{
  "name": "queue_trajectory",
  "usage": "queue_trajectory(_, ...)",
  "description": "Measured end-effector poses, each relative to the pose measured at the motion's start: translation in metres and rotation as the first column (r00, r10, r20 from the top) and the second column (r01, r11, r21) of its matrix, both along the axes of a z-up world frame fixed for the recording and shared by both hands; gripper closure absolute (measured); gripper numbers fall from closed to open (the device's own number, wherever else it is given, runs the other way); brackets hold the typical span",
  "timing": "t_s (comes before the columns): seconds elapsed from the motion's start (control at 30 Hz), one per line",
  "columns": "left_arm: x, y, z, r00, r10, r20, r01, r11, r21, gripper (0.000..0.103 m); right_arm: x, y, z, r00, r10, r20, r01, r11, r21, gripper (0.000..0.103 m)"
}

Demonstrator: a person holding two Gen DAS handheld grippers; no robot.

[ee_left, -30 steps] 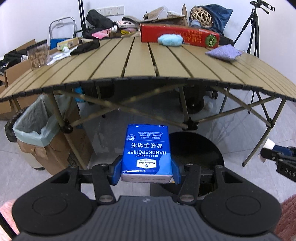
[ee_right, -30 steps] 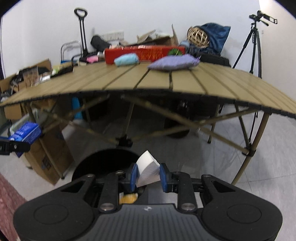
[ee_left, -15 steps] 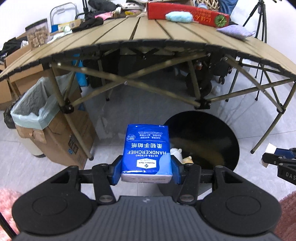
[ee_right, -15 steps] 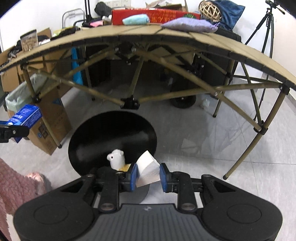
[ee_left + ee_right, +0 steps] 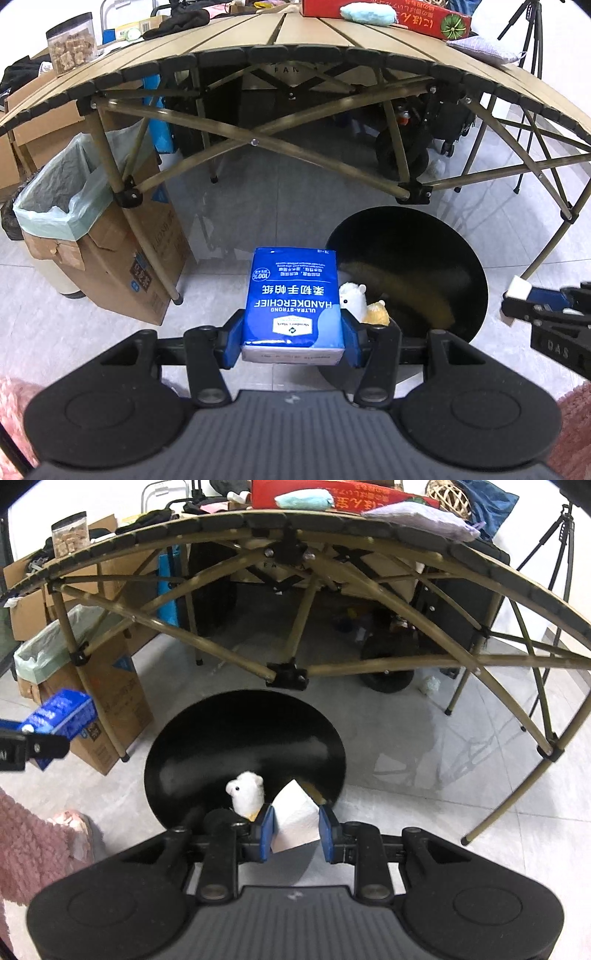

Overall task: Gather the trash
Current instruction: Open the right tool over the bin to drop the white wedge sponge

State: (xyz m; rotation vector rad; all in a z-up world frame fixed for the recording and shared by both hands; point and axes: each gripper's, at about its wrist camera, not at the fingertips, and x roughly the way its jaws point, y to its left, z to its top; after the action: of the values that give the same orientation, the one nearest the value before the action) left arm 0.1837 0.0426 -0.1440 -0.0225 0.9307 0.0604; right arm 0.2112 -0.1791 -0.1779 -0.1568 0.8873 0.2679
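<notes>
Left tongs [image 5: 293, 341]: clamped on blue handkerchief pack [image 5: 293, 308], now lower.
Right tongs [image 5: 295, 829]: clamped on white tissue [image 5: 295, 818].
Black bin [image 5: 243, 746]: nearer, twelve o'clock.
Tabletop [image 5: 295, 33]: risen upframe.

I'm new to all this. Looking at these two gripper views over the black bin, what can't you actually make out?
- Black bin: its depth and bottom are lost in darkness in both views.
- White plush toy: its lower body is hidden behind the right gripper and the white paper it holds.
- Blue handkerchief pack: it covers the bin's near left rim in the left view.
- Lined cardboard box: its contents are not visible.
</notes>
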Motion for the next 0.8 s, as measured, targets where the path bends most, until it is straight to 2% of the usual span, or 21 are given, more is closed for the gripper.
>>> queue_trajectory(0.4,0.009,0.0,-0.005,1.0,0.018,-0.019,-0.017,0.999,0.027,0.05,0.037,0.025,-0.005,0.999,0.046,0.018,-0.046,0.999,0.01,0.078)
queue_trajectory(0.8,0.014,0.005,-0.009,0.998,0.038,-0.045,-0.036,0.999,0.029,0.05,0.054,0.051,-0.014,0.999,0.05,-0.009,-0.051,0.998,-0.034,0.077)
